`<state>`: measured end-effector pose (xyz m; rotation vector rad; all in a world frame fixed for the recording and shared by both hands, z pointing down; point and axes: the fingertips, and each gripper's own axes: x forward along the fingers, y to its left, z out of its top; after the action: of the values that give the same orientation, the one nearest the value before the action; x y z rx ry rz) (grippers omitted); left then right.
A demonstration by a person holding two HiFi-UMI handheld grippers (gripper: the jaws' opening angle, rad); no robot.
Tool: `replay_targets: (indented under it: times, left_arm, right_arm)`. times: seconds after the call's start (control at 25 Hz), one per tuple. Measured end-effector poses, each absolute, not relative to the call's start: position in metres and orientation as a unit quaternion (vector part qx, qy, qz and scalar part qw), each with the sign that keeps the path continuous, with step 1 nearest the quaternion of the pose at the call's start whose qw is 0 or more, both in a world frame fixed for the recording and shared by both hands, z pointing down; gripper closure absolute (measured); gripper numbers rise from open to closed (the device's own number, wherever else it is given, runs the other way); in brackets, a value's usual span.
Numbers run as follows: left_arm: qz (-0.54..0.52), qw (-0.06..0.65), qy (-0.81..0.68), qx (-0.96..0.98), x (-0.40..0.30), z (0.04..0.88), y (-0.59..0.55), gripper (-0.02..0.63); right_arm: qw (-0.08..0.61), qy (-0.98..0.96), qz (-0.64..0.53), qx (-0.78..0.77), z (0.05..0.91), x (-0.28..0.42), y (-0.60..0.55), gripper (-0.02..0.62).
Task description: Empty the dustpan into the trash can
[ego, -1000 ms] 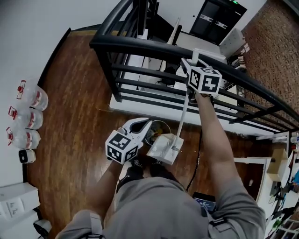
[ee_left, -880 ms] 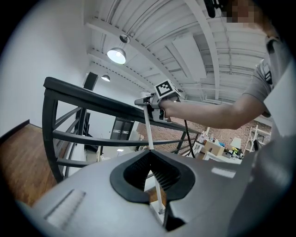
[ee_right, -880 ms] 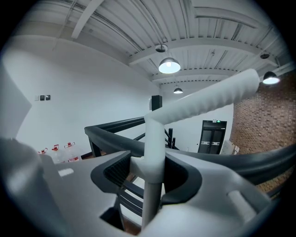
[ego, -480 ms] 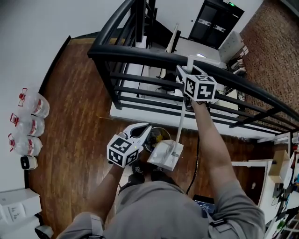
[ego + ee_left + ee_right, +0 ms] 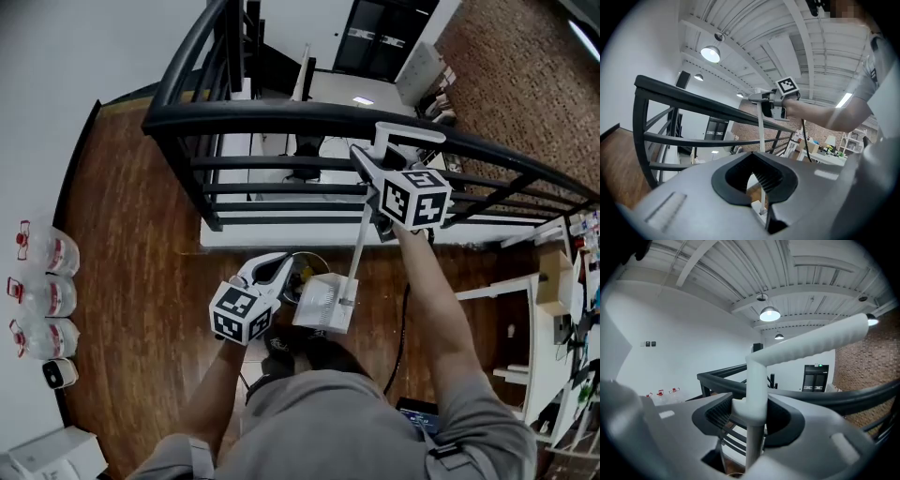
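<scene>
Overhead, the right gripper (image 5: 373,169) is clamped on the dustpan's (image 5: 323,305) long white pole just under its bent handle. The pan hangs tilted at the near edge of the trash can (image 5: 307,269), and the left gripper (image 5: 267,274) sits just beside the can's rim. In the left gripper view, its jaws seem pressed together with nothing between them, the pole rising beyond. In the right gripper view, the pads squeeze the pole, with a black railing (image 5: 722,378) behind.
</scene>
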<state>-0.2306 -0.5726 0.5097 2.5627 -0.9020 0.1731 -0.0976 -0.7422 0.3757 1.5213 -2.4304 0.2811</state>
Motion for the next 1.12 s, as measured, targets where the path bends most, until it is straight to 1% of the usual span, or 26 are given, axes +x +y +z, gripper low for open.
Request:
replay_targets:
  times: [0.24, 0.6, 0.88, 1.12]
  left_arm:
    - [0.076, 0.217, -0.249, 0.941, -0.174, 0.520, -0.554, 0.600]
    - [0.112, 0.167, -0.139, 0.970, -0.062, 0.494, -0.489, 0.600]
    - [0.126, 0.136, -0.088, 0.979, 0.041, 0.472, -0.398, 0.600]
    - [0.143, 0.128, -0.045, 0.980, 0.110, 0.471, -0.331, 0.600]
  right_arm:
    - [0.078, -0.837, 0.077, 0.535, 0.354, -0.035, -0.663, 0.403]
    - [0.011, -0.823, 0.071, 0.563, 0.339, 0.061, -0.535, 0.405]
    - [-0.015, -0.800, 0.055, 0.597, 0.322, 0.150, -0.417, 0.408]
    - [-0.018, -0.760, 0.046, 0.648, 0.316, 0.230, -0.348, 0.410]
